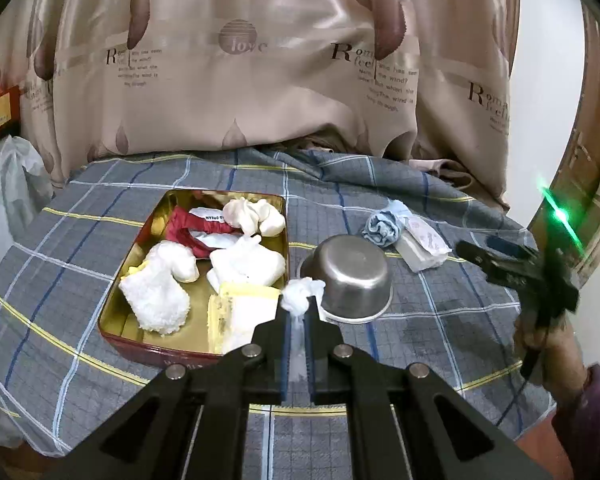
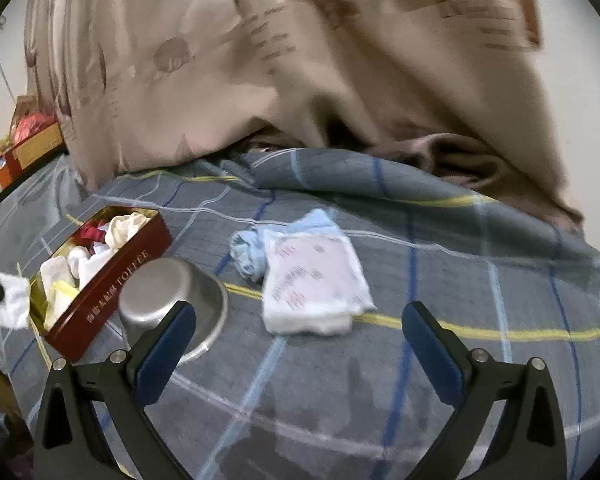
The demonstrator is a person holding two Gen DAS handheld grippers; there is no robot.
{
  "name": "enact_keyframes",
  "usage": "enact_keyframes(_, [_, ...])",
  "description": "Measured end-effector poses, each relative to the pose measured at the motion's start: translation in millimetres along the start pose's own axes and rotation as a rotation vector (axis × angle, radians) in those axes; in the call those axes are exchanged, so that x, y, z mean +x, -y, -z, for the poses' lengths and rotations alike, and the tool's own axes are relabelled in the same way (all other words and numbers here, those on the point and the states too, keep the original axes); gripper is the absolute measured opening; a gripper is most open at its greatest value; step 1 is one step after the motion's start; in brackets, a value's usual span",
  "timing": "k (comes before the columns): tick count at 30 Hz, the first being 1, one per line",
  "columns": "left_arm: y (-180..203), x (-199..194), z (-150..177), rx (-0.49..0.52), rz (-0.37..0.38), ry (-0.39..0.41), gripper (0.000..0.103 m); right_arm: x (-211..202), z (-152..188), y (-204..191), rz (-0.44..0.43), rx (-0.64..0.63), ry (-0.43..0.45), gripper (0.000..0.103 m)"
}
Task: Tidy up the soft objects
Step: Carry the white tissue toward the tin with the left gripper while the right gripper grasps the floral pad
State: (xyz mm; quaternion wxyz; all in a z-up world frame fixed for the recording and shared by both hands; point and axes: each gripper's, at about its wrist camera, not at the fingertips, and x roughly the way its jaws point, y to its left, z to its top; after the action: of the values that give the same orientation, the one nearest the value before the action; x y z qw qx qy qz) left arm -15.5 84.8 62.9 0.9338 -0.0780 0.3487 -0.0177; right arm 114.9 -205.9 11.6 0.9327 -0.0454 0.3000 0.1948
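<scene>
Left wrist view: we see our left gripper (image 1: 299,307) clenched on a white cloth (image 1: 302,290), above the red tin (image 1: 156,350) edge, on grey checked bedding (image 1: 440,320); beige curtain (image 1: 260,100) behind.
Right wrist view: our right gripper (image 2: 299,330) spread wide, holding nothing, over the bedding near a folded packet (image 2: 314,280).

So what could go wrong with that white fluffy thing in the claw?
The left claw pinches only a corner of the white cloth, so it might slip out before reaching the tin. The upturned metal bowl sits right beside the claw and could get bumped. The tin already looks crowded, so the cloth may spill over its edge.
</scene>
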Motion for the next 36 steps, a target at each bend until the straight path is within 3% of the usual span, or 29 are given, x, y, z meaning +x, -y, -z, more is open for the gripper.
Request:
enact_keyframes(6, [-6,5,1,-0.014,0.007,-0.017,0.006,45,-21,-16,0.018,-0.079,-0.092,0.101])
enact_keyframes(8, [-9,5,1,-0.024,0.011,-0.019,0.006,60,-25,-11,0.023,-0.056,-0.128,0.093])
enact_keyframes(17, [-18,8,-1,-0.040,0.011,-0.020,0.006,90,-33,32,-0.058,0.117,-0.214,0.090])
enact_keyframes(18, [-18,8,0,-0.040,0.010,-0.022,0.006,92,-33,36,-0.077,0.136,-0.224,0.086])
enact_keyframes(19, [-18,9,-1,-0.040,0.009,-0.023,0.006,94,-33,38,-0.100,0.154,-0.235,0.072])
enact_keyframes(20, [-18,9,0,-0.038,0.008,-0.024,0.006,97,-32,41,-0.119,0.169,-0.257,0.067])
enact_keyframes(25, [-17,11,1,-0.041,0.007,-0.030,0.006,105,-31,39,-0.125,0.144,-0.284,0.065])
enact_keyframes(29, [-17,12,1,-0.041,0.009,-0.036,0.006,103,-33,42,-0.101,0.125,-0.273,0.035])
enact_keyframes(31, [-17,12,2,-0.045,0.009,-0.037,0.006,96,-36,45,-0.087,0.115,-0.245,0.026])
enact_keyframes(36, [-19,13,2,-0.052,0.010,-0.040,0.006,89,-40,46,-0.070,0.101,-0.237,0.022])
